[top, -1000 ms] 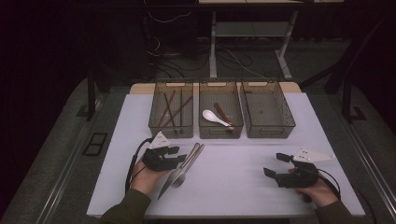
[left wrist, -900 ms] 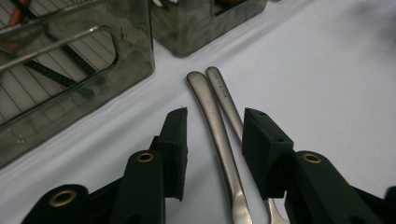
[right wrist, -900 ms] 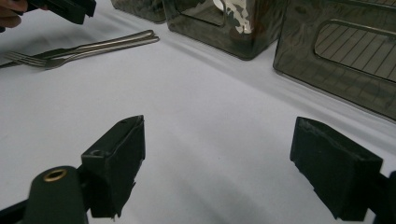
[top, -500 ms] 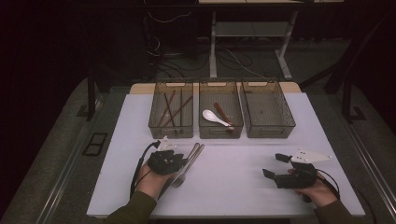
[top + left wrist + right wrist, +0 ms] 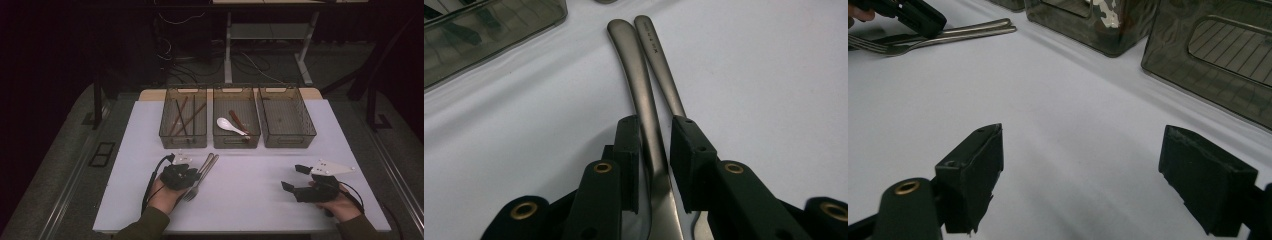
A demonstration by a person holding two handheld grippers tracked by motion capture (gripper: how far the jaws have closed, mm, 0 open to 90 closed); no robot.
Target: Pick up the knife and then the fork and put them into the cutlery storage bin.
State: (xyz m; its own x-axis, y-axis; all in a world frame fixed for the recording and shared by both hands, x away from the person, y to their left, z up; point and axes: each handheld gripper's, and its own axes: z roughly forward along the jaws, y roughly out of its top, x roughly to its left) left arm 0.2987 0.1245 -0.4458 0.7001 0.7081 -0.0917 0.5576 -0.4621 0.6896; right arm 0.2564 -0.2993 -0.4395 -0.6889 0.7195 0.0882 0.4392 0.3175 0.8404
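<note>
Three clear bins sit in a row at the far side of the white desk (image 5: 260, 200). Left bin (image 5: 183, 118) holds brown chopsticks (image 5: 181, 116). Middle bin (image 5: 236, 117) holds a white spoon (image 5: 231, 126) beside a brown utensil (image 5: 239, 121). Right bin (image 5: 285, 117) sits just beside the middle bin.

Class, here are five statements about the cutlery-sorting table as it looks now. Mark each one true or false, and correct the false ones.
1. The left gripper has its jaws around a metal handle. True.
2. The right gripper holds a spoon. False: its jaws stand wide apart over bare table.
3. A white spoon lies in the middle bin. True.
4. The right bin holds chopsticks. False: the chopsticks lie in the left bin.
5. A fork lies on the table by the left gripper. True.
</note>
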